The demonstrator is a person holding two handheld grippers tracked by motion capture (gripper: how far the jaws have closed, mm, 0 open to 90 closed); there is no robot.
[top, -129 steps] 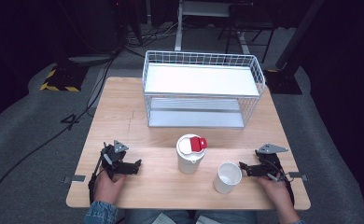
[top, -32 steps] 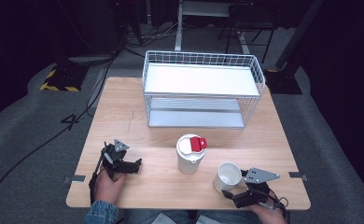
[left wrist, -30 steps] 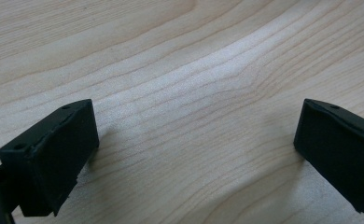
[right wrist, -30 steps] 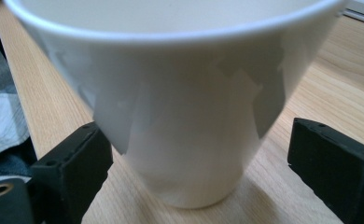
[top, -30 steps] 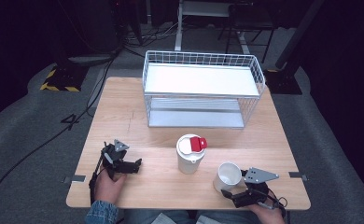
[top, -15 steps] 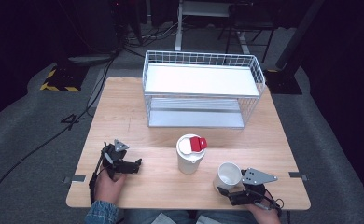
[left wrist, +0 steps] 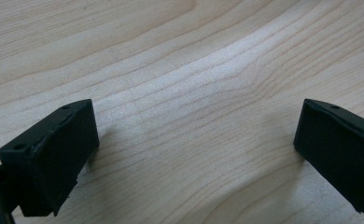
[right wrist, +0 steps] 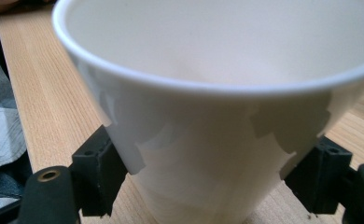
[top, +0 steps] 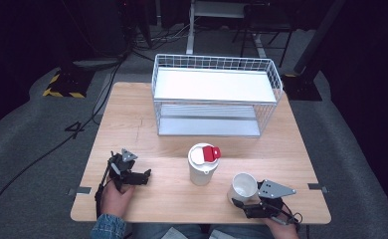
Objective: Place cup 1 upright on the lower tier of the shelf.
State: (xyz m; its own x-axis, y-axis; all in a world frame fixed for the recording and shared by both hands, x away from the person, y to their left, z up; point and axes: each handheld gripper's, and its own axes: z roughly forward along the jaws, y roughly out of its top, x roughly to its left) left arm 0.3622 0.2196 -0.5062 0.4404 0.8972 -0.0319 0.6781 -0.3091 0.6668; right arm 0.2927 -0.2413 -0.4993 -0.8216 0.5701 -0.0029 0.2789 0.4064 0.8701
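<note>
White paper cup [right wrist: 217, 140] sits clamped between my right claw [right wrist: 208, 182] jaws, which just closed; left claw [left wrist: 194, 154] rests apart on the table [top: 172, 144]. Next, I'd lift gently, avoiding crushing.

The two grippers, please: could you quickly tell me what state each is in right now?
Left gripper: open, nothing between the jaws, resting on the table.
Right gripper: jaws just closed on the white cup.
</note>
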